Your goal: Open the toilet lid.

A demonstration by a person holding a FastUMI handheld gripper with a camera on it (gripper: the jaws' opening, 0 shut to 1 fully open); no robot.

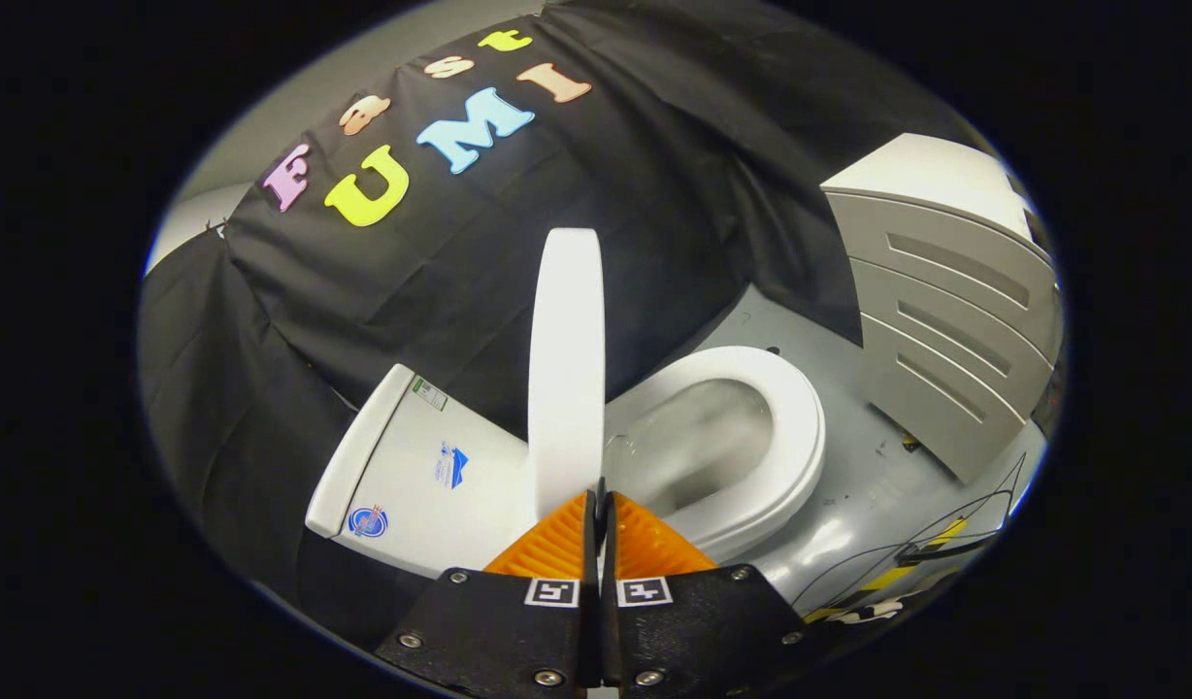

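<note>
Glossy white plastic toilet lid point(565, 369), raised edge-on at 12 o'clock from the gripper point(601, 505), whose fingers appear clamped on its rim; slipping could drop it onto the white oval seat point(795, 437).

Raised lid point(565, 369) blocks ahead (cabinet point(955, 320) beside bowl).

The toilet lid point(565, 359) is plain white, as are the seat point(790, 427) right of it and the tank point(412, 466) left of it, which bears small blue stickers. Beyond the seat stands a pale grey cabinet point(945, 330) with darker slots, on a glossy grey floor point(858, 505) with black cables point(945, 549) and yellow-black tape.
</note>
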